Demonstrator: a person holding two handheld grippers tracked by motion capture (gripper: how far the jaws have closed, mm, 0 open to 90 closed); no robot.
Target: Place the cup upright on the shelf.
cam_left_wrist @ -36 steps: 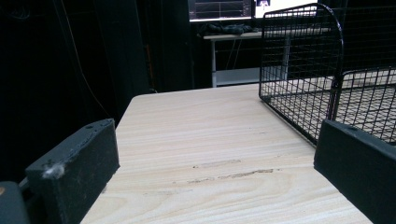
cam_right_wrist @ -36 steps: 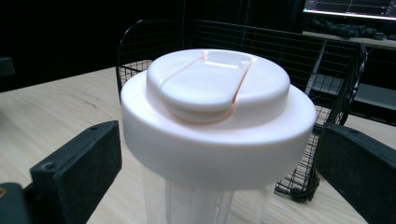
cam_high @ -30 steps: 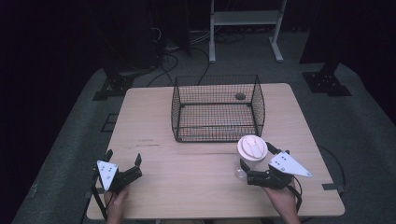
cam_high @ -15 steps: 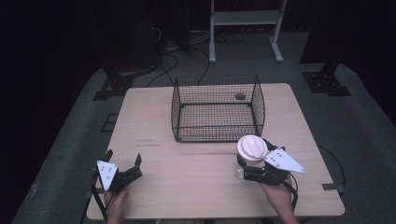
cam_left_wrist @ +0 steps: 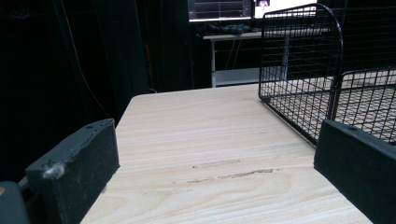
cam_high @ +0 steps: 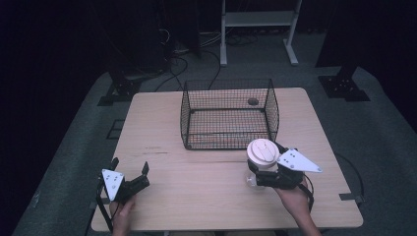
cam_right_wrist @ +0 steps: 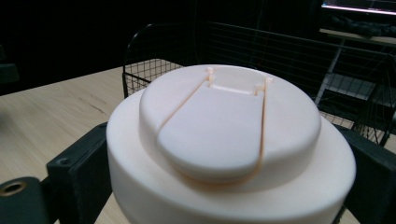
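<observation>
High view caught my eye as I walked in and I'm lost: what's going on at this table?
A person works at a wooden table with a gripper in each hand. The right gripper is clamped on a container with a white flip-top lid, held just in front of the black wire basket. The left gripper sits open and empty near the table's front left corner. A small dark object shows at the basket's far side.

Black wire basket [cam_high: 228, 115] mid-table [cam_high: 196, 191]; small dark object [cam_high: 253, 102] inside, far side.
</observation>
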